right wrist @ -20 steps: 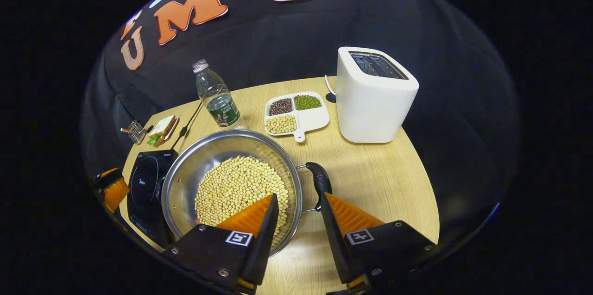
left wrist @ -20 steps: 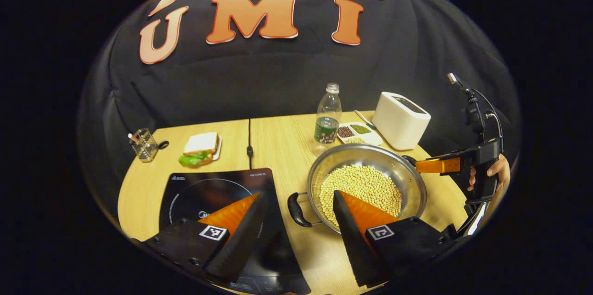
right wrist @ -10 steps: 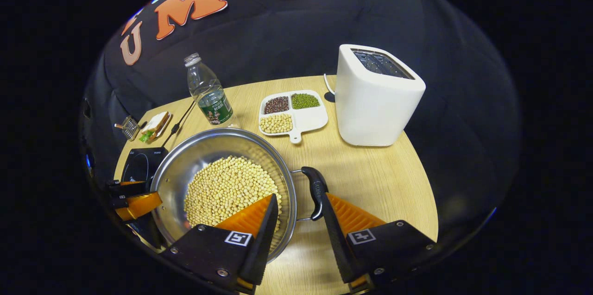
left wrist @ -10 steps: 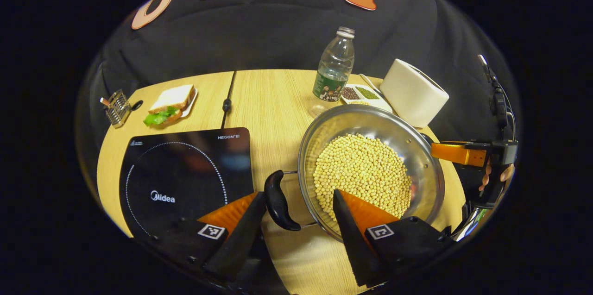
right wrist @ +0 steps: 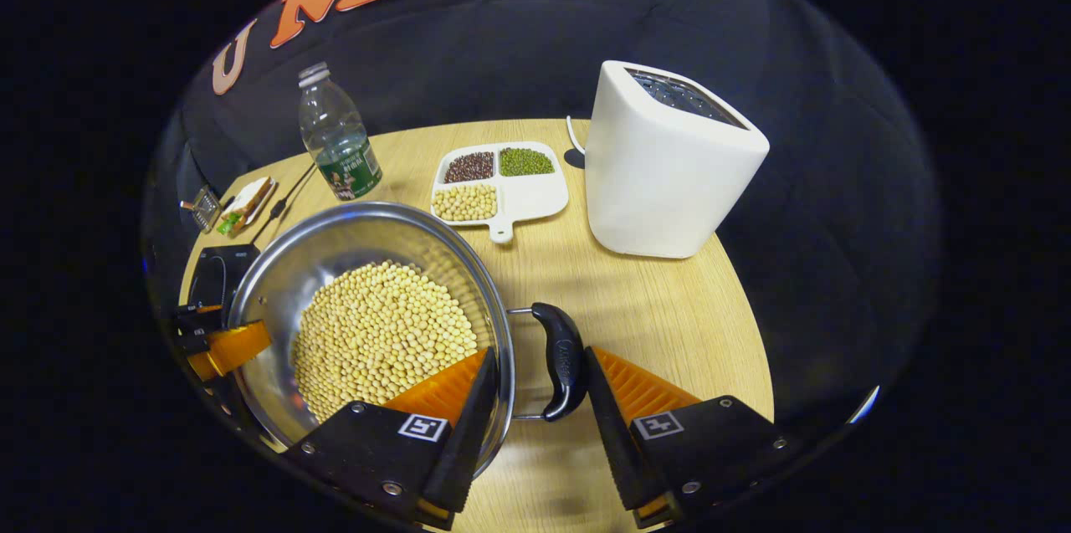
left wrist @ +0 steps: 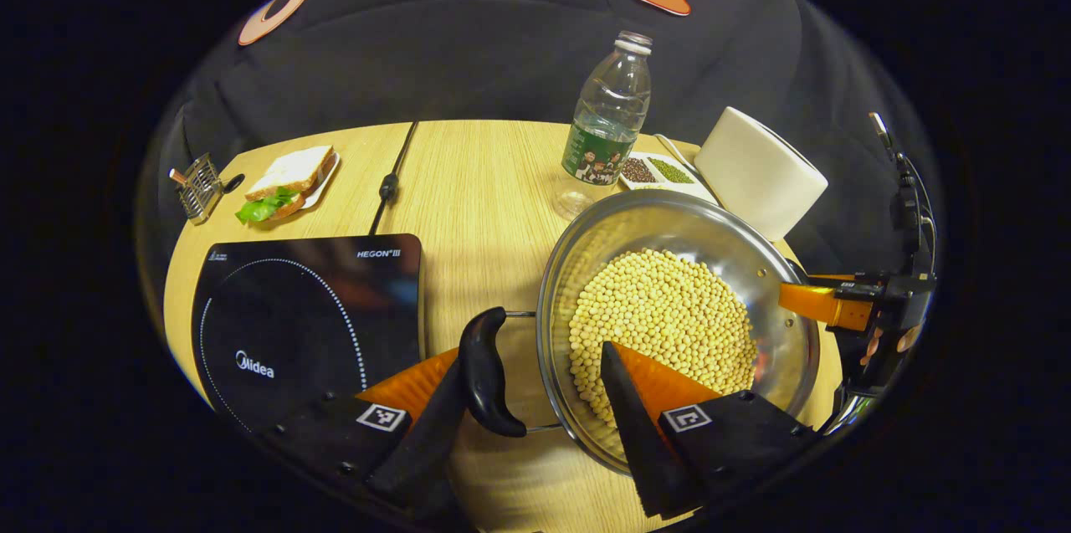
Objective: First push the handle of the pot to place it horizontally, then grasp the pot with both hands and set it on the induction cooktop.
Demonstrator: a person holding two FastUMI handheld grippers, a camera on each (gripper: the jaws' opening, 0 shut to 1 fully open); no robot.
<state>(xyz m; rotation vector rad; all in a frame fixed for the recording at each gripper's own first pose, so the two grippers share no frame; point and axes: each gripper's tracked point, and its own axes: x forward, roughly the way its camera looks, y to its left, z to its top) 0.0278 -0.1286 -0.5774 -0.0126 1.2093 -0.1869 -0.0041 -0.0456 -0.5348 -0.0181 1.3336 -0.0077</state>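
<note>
A steel pot full of pale beans stands on the wooden table, right of the black induction cooktop. My left gripper is open and straddles the pot's near black handle; one finger lies outside the handle, the other over the beans. In the right gripper view, the pot has its other black handle between the fingers of my open right gripper, one finger inside the rim. Each view shows the opposite gripper at the pot's far side: the right gripper and the left gripper. The cooktop is partly hidden behind the pot.
Behind the pot stand a water bottle, a divided dish of beans and a white toaster. A sandwich on a plate and a small wire holder sit at the far left. A cable runs across the table.
Both grippers have moved in towards the pot, which now looks larger. Each black handle has come to lie between a gripper's fingers. The pot has not visibly shifted on the table.
</note>
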